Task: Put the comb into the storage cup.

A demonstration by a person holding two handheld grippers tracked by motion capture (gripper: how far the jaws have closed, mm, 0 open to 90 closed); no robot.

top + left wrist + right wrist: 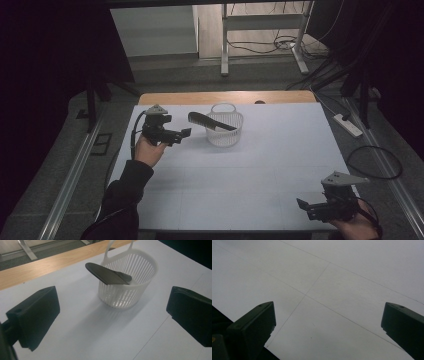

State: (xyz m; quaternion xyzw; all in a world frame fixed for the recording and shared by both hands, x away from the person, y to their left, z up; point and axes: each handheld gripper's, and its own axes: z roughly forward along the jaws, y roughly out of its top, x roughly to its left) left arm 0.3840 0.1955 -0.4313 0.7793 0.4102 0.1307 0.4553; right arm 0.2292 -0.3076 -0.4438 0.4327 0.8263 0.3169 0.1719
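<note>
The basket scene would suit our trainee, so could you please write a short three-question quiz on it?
1. True or false: the comb lies flat on the table.
2. Which gripper is nearer the basket? A) left gripper B) right gripper
3. Fill in: both grippers' jaws stand ____.

Key
1. False: one end sits inside the basket, the other sticks out over its rim.
2. A: the left gripper hovers beside the basket, facing it; the right is at the table's near right corner.
3. Open, with nothing between them.
</note>
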